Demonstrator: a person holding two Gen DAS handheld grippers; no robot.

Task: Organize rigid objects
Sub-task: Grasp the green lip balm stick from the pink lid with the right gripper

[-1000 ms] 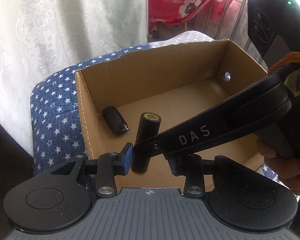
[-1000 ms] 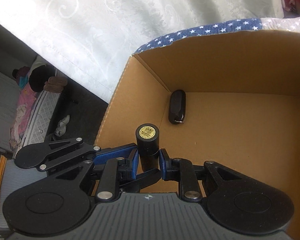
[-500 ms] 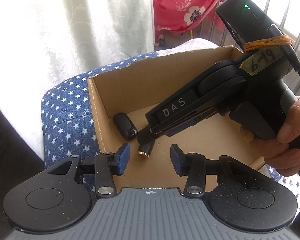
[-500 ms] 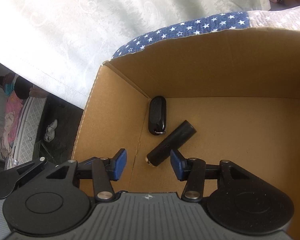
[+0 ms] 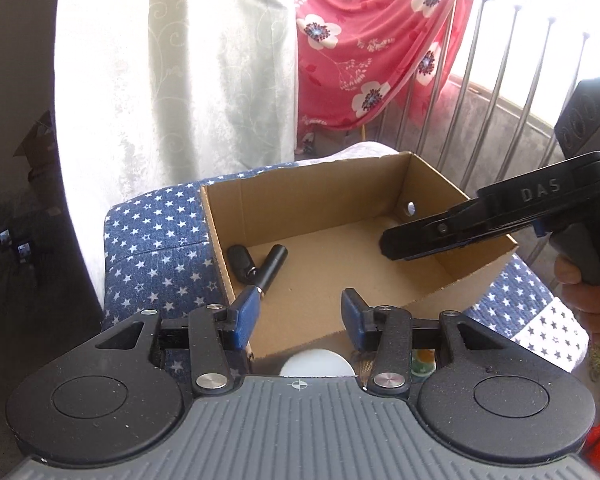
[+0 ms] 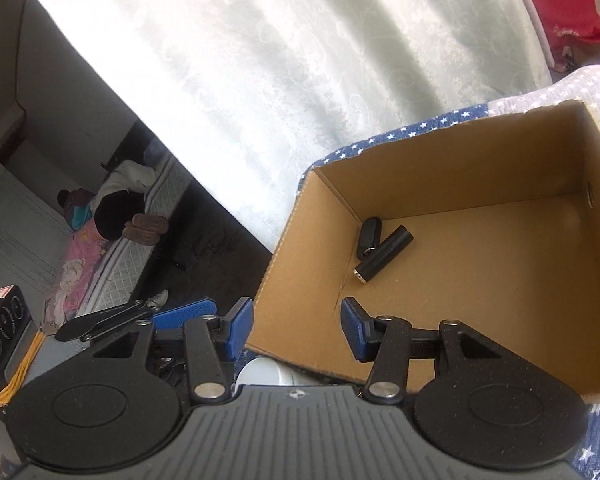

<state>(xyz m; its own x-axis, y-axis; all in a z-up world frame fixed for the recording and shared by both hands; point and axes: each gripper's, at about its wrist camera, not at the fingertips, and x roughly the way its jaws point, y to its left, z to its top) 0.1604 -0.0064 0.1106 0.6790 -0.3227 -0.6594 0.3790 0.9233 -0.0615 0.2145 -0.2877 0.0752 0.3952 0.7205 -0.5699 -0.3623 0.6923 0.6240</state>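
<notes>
Left gripper (image 5: 298, 312) fingers spread wide, empty. Right gripper (image 6: 298, 322) fingers likewise wide, empty. Black cylindrical tube (image 6: 384, 253) beyond fingertips, touching black oval key fob (image 6: 368, 236) in brown cardboard box (image 6: 440, 168).

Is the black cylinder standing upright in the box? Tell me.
No, the black cylinder lies on its side on the cardboard box floor, beside the black key fob.

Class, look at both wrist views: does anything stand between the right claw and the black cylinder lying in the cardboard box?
Nothing visible does. The right claw is open above the cardboard box rim, with only bare floor before the black cylinder, whose side touches the black key fob.
</notes>
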